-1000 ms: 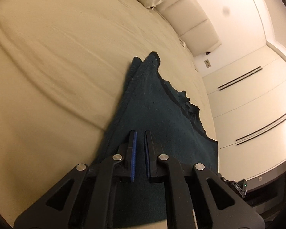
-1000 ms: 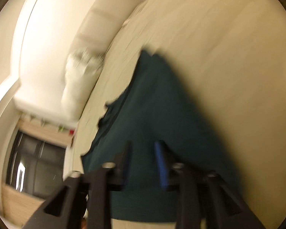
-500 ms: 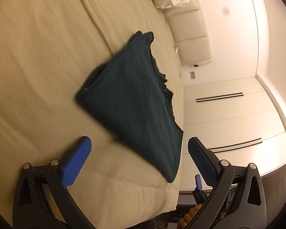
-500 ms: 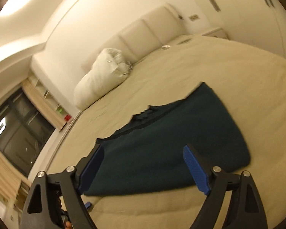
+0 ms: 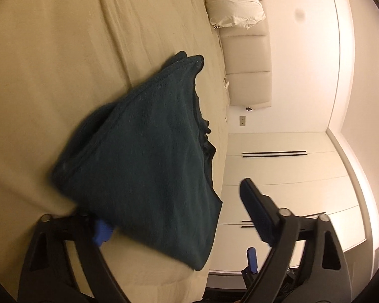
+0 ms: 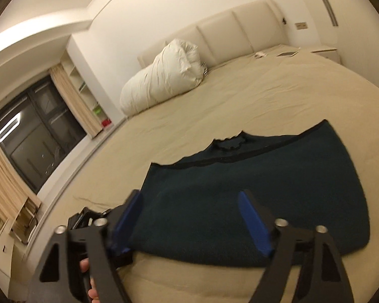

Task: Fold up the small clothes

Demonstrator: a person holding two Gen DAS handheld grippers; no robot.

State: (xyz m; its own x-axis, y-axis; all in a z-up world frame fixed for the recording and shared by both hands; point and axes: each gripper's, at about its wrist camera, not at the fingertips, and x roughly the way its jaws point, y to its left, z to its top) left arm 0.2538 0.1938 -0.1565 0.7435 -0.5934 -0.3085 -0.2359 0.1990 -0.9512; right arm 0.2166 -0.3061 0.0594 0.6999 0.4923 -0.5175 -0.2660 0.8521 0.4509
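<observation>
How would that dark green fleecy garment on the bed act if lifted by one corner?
The dark green garment would probably droop limply: its layers already sag and ripple along the edges. Its fuzzy pile suggests it grips rather than slips. Lying flat on the bed, it should not roll, though the fold may fall open.

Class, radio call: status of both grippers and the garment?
Left gripper and right gripper open, jaws just narrowing, nothing gripped. Dark teal fleece garment folded flat on beige bed. Nothing in the way.

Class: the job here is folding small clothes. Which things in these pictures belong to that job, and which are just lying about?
Part of the job:
dark green garment, lying folded on the bed
left gripper, open
right gripper, open

Just lying about:
white pillow
headboard
window
wardrobe doors
</observation>
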